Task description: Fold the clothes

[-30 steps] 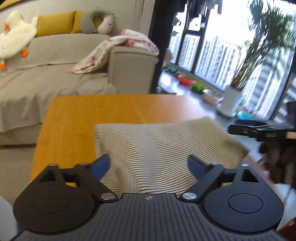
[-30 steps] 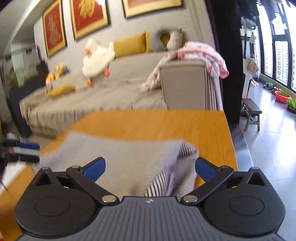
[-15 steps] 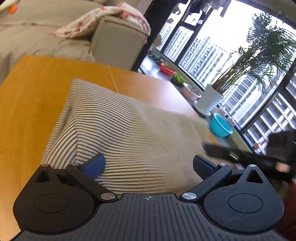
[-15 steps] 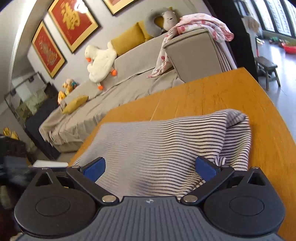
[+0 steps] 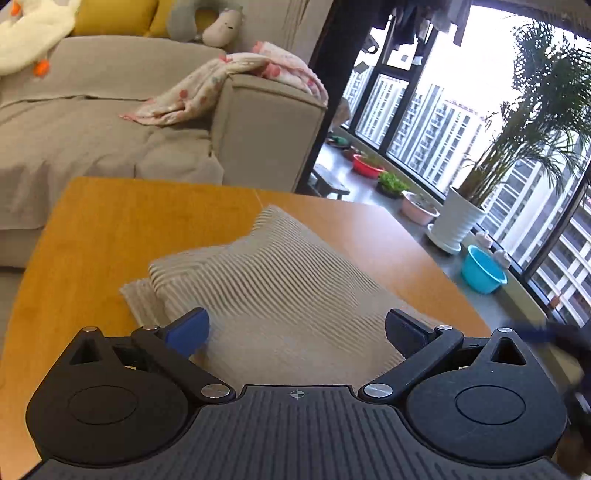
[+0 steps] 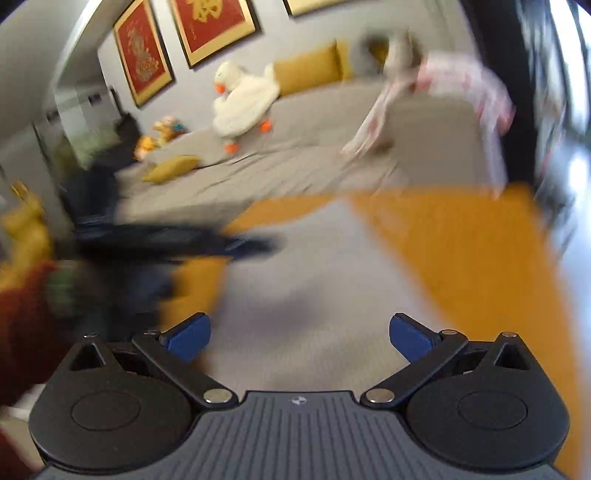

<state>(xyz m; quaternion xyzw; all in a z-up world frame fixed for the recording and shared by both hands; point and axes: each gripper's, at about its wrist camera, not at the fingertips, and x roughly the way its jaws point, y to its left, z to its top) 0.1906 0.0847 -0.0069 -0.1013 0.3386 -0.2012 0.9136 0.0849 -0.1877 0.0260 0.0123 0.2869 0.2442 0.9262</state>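
One striped garment (image 5: 280, 291) lies folded on the orange table (image 5: 110, 221). Both my grippers, left (image 5: 297, 328) and right (image 6: 299, 334), hover over it, jaws spread, holding nothing. Three red frames (image 6: 210, 26) carry gold characters, too blurred to read.

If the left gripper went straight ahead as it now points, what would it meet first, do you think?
Most likely the striped garment: it lies on the table right between the open left gripper fingers, though depth is uncertain.

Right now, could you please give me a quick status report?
Left gripper open, right gripper open. Striped shirt folded on table, not gripped. Nothing in the way.
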